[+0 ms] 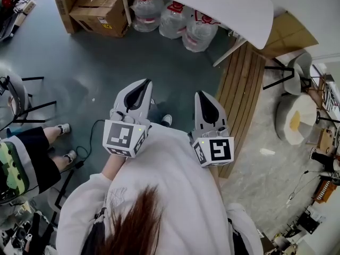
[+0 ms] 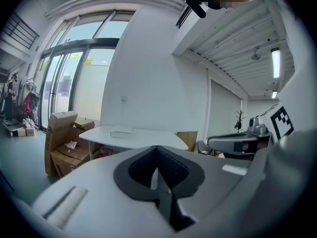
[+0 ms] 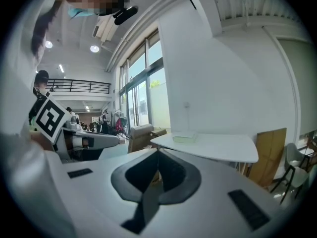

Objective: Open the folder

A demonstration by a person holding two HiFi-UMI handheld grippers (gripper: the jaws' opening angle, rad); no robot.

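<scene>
Head view, left gripper (image 1: pixel 142 85), right gripper (image 1: pixel 205 96) jaws closed empty, folder (image 2: pixel 120 132) on table (image 1: pixel 223 7) ahead, 3 jugs (image 1: pixel 172 19) beneath.

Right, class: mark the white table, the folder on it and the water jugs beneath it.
white table (image 1: pixel 212 4), head view, bare top.
folder (image 2: pixel 121 133), left gripper view, its middle.
water jugs (image 1: pixel 171 23), head view, middle jug's body.

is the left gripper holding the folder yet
No, the left gripper has its fingers pressed together with nothing between them, and the folder lies on the white table well ahead.
</scene>
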